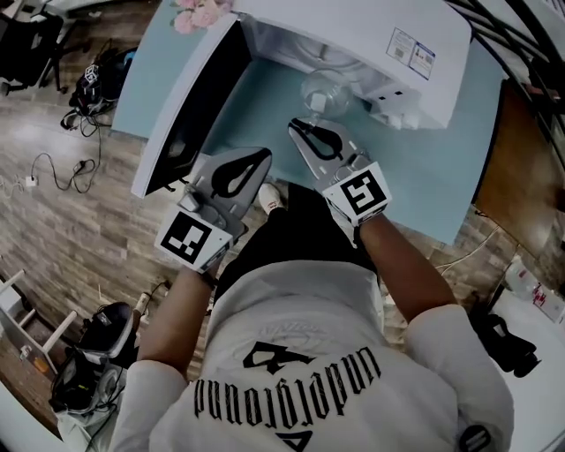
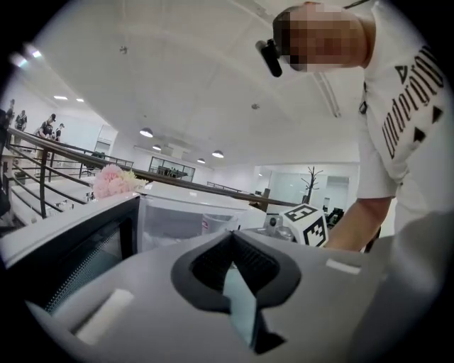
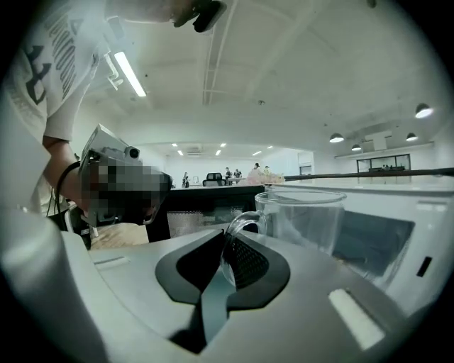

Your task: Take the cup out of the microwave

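A clear glass cup [image 1: 321, 92] hangs at the mouth of the white microwave [image 1: 371, 31], whose dark door [image 1: 190, 106] stands swung open to the left. My right gripper [image 1: 305, 127] is shut on the cup's handle. In the right gripper view the handle [image 3: 237, 225] sits pinched between the jaws, with the cup [image 3: 306, 218] just beyond them. My left gripper [image 1: 265, 155] hovers beside the door's lower edge, shut and empty. In the left gripper view its jaws [image 2: 231, 239] meet at the tips and point at the open microwave [image 2: 186, 216].
The microwave stands on a pale teal table [image 1: 424, 168], with pink flowers [image 1: 199, 13] at its back left corner. Cables and bags [image 1: 93, 84] lie on the wooden floor to the left. A dark wooden unit [image 1: 530, 168] stands at the right.
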The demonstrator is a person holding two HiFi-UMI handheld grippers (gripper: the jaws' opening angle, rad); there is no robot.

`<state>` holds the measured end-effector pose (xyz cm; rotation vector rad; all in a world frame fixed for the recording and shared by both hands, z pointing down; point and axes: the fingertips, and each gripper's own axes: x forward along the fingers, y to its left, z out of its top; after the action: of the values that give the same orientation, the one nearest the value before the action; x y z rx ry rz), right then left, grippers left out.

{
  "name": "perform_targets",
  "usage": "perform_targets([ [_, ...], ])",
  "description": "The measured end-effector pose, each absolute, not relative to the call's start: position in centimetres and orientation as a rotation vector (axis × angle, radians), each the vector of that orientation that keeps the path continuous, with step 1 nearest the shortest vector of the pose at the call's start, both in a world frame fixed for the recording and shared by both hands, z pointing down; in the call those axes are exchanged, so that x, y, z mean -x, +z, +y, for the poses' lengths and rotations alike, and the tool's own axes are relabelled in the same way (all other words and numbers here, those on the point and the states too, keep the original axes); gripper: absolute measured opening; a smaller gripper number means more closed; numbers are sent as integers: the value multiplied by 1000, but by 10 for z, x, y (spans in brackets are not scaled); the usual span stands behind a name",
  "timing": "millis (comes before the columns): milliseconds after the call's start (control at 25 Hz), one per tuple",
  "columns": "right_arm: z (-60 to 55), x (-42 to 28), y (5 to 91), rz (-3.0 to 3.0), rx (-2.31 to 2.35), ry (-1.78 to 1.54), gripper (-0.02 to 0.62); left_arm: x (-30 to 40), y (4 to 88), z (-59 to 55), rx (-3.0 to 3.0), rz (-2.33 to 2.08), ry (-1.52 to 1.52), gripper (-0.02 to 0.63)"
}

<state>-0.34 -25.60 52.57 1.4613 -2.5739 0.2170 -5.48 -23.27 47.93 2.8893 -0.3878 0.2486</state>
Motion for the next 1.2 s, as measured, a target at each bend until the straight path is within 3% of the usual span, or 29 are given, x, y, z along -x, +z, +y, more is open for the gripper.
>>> perform_targets([
  [1200,-172,9,336,-2640,-1503,24,20,80,333,-192,-3129,-321,121,51],
])
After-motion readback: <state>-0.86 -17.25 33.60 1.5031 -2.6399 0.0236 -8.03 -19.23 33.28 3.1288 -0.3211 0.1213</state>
